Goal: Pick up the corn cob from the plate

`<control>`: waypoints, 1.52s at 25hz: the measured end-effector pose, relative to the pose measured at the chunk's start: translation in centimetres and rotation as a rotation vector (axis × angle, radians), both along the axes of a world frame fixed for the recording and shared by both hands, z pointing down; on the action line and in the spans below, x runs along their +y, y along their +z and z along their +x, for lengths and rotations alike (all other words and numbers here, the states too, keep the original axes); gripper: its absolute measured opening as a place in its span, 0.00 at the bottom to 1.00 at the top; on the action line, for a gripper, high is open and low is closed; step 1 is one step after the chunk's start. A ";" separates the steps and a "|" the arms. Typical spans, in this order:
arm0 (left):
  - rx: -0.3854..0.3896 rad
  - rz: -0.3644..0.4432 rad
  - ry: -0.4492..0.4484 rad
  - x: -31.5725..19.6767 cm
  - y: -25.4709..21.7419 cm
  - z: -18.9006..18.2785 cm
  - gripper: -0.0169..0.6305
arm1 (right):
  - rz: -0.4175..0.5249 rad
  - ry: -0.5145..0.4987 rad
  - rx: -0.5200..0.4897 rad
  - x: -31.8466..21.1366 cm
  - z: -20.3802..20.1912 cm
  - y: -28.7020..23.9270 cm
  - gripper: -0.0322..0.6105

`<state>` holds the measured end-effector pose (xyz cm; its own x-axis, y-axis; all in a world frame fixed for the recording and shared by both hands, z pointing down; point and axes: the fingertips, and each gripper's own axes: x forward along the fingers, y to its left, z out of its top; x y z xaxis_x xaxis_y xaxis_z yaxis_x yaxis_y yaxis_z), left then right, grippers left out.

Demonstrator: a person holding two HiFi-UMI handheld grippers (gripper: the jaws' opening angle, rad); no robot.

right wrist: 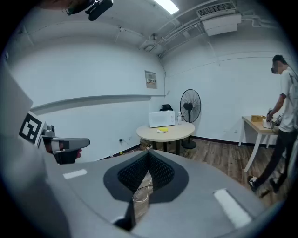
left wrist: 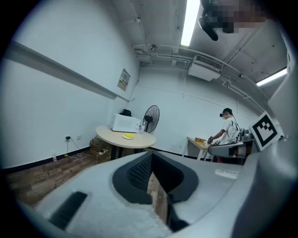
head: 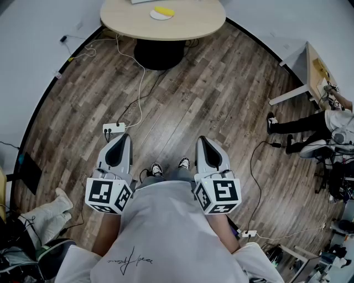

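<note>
Holding the left tool (head: 124, 138) and right tool (head: 203, 140) near, jaws together, we see the corn cob (head: 164, 10) on its plate (head: 156, 16), far worktop (head: 193, 25).

Yellow corn cob (head: 164, 10), white plate (head: 155, 16)

Corn cob (head: 164, 10) on plate (head: 156, 17) on table (head: 191, 25), well ahead of left tongs (head: 123, 136) and right tongs (head: 202, 139).

Round table (head: 193, 23); plate (head: 155, 16), microwave (right wrist: 161, 119) on top
</note>
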<state>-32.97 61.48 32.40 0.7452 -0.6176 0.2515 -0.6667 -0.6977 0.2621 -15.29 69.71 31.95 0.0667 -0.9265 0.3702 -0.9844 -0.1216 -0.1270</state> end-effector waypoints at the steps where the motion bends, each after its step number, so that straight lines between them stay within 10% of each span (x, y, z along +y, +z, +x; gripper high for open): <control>1: 0.001 0.001 -0.001 -0.2 0.0 -0.2 0.01 | -0.004 0.001 -0.002 -0.1 -0.1 0.1 0.06; 10: 0.002 -0.005 -0.012 -0.9 -0.1 -0.9 0.01 | 0.037 -0.048 -0.015 -1.5 -1.5 -0.7 0.05; 15: 0.015 0.002 -0.012 -1.5 0.0 0.2 0.01 | 0.106 -0.256 -0.215 -2.3 -3.8 -1.6 0.06; 19: 0.044 0.026 -0.002 -2.3 -0.8 1.2 0.01 | 0.116 -0.301 -0.163 -3.9 -3.4 -1.4 0.06; 38: 0.001 -0.069 0.057 -14.8 0.4 14.8 0.03 | 0.082 -0.238 -0.242 -18.8 10.9 0.3 0.06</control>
